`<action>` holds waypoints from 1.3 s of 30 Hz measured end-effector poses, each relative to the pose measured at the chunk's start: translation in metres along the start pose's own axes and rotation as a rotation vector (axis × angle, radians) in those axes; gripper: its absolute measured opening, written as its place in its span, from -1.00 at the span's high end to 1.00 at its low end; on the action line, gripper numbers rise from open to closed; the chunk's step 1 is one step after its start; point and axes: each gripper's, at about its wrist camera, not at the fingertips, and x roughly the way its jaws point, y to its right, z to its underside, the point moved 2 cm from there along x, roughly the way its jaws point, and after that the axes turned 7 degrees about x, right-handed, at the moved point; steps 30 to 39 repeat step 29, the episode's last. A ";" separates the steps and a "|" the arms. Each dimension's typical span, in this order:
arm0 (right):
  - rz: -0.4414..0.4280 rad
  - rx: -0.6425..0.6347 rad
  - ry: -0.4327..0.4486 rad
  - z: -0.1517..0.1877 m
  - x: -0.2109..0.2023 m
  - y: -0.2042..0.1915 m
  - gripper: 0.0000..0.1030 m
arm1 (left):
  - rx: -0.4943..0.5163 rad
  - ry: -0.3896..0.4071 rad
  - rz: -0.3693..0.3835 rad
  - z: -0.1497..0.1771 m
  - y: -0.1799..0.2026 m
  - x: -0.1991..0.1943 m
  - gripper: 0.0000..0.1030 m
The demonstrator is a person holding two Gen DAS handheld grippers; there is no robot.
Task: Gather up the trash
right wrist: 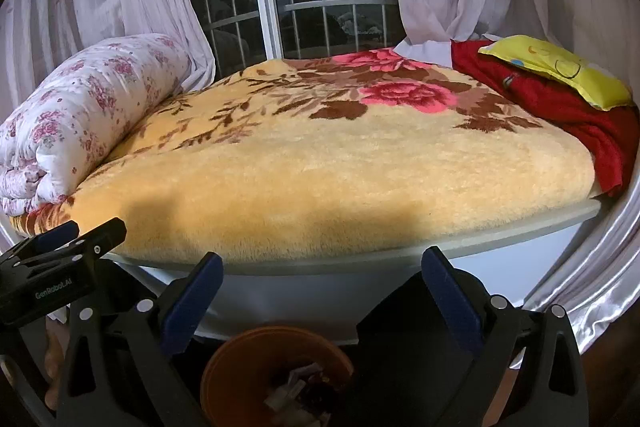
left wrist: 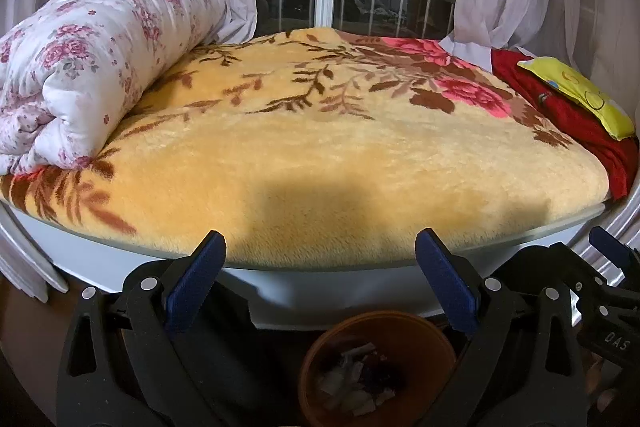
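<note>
So both grippers are just hanging at the foot of the bed, side by side, pointed across the fuzzy yellow blanket with the pink-and-brown flower print (left wrist: 320, 147). The left gripper (left wrist: 320, 255) has its blue-padded fingers (left wrist: 196, 279) spread wide with nothing between them, and the right gripper (right wrist: 322, 275) is the same deal, wide open and empty.

The round orange plastic bin (left wrist: 416, 335) sits on the floor right below them, up against the white bed frame (left wrist: 280, 287). My guess is it's parked there so anything picked off the bed drops straight in. Inside it, a pile of crumpled whitish paper scraps (left wrist: 352, 367) plus something darker I can't make out.

The blanket looks bare to me, no litter anywhere on it. Only other stuff up there: a rolled white quilt with pink flowers (left wrist: 88, 67) on the left, a red cloth (left wrist: 568, 115) with a yellow cushion (left wrist: 576, 95) on the right. Looks mostly done, honestly.
</note>
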 end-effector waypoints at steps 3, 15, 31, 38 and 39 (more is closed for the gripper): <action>-0.001 0.001 -0.005 0.001 0.001 0.001 -0.90 | 0.002 0.000 0.000 0.000 0.001 0.000 -0.81; -0.001 0.016 -0.013 0.003 0.001 0.002 -0.90 | -0.003 -0.001 0.008 0.004 -0.003 0.001 -0.81; 0.003 0.031 -0.024 0.006 0.002 0.003 -0.90 | 0.000 0.008 -0.003 0.005 -0.002 -0.001 -0.81; 0.003 0.031 -0.024 0.006 0.002 0.003 -0.90 | 0.000 0.008 -0.003 0.005 -0.002 -0.001 -0.81; 0.003 0.031 -0.024 0.006 0.002 0.003 -0.90 | 0.000 0.008 -0.003 0.005 -0.002 -0.001 -0.81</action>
